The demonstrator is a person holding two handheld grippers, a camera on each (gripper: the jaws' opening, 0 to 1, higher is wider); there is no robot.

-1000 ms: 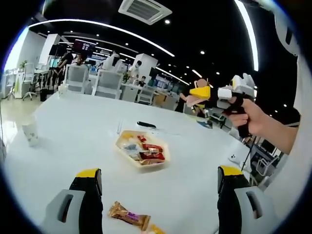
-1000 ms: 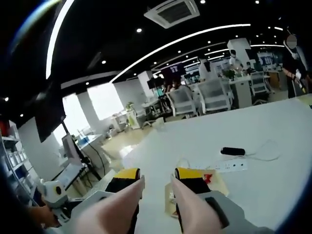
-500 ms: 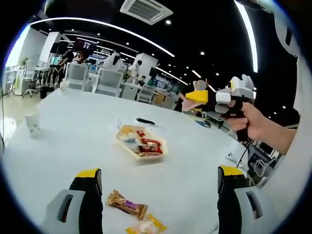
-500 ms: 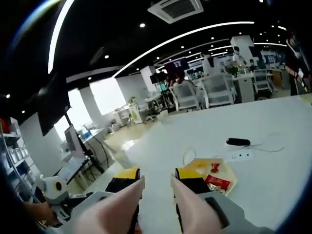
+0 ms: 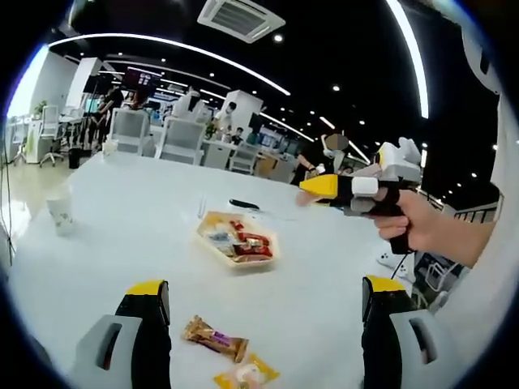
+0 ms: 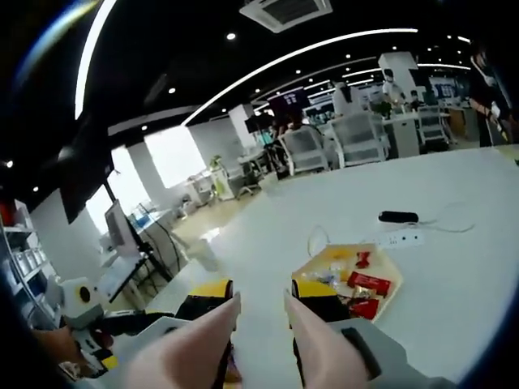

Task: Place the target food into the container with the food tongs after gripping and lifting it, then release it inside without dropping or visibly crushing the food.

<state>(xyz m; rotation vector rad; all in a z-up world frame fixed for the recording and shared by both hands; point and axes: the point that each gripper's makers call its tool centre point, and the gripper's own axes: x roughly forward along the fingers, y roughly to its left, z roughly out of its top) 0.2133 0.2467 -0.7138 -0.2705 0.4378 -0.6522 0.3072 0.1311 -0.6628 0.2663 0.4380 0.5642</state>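
Tongs come first in my mind here: my right hand-held gripper (image 6: 263, 289) has its jaws closed on the outside of the food tongs (image 6: 312, 340). The two pale arms run forward between the jaws with a narrow gap and nothing caught in it. My left hand-held gripper (image 5: 265, 285) is wide open and empty, held above the near edge of the tabletop (image 5: 122, 243).

The food I take to be the target is not yet gripped. A brown wrapped packet (image 5: 215, 339) lies close to the near edge, between my left jaws as I look along them, and a yellow wrapped packet (image 5: 243, 374) lies just beside it, nearer still to the edge. The container (image 5: 204, 223), a shallow yellow tray, sits toward the middle of the tabletop, well apart from both, and already holds several wrapped pieces. In the right gripper view the same container (image 6: 324, 261) lies just past the tong tips, so I judge the tongs are aimed at the tray rather than at the loose packets.

To do this step well, I should swing the tongs back toward the near edge and come down over the brown packet with one arm on each long side. I should close only until the wrapper stops slipping, because a hard squeeze would crush it. I should lift straight up before crossing to the tray.
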